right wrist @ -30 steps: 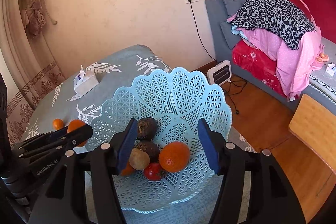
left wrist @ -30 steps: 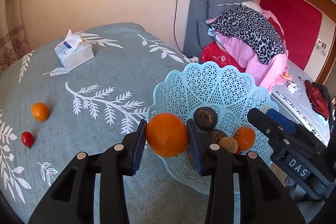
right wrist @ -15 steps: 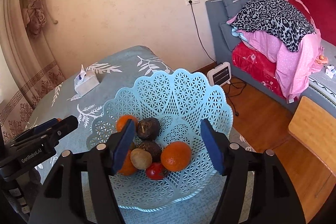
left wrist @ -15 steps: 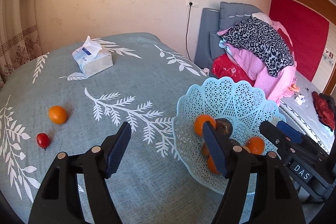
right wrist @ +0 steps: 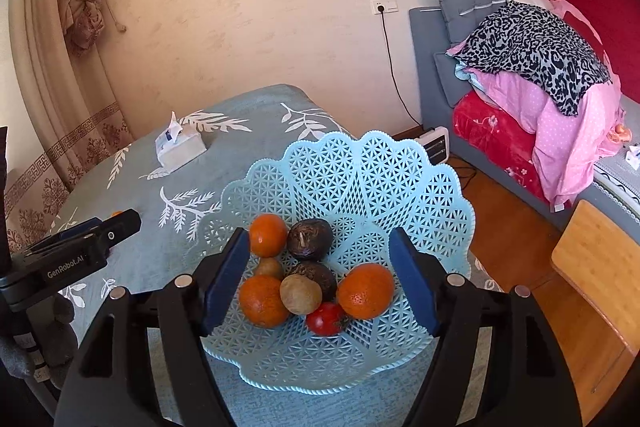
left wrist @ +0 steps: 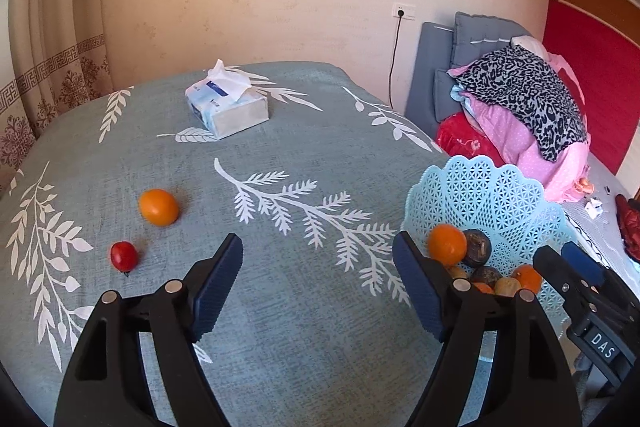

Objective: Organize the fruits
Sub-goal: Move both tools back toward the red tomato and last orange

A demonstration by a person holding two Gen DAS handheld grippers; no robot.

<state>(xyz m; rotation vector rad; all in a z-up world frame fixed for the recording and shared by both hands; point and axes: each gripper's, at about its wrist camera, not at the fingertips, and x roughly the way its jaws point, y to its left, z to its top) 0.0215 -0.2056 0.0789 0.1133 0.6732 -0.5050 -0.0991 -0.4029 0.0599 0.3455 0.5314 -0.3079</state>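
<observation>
Released orange [right wrist: 267,235] in basket [right wrist: 432,187]; left tongs [left wrist: 318,285] empty.

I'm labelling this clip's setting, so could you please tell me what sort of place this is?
Probably a home bedroom: a bed piled with bedding, tied-back curtains, and a cloth-covered table holding a fruit basket.

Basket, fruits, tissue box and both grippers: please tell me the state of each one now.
basket: upright, holding fruits
orange: loose on tablecloth
cherry tomato: loose on tablecloth
tissue box: open, tissue sticking out
left gripper: open, empty
right gripper: open, empty
</observation>
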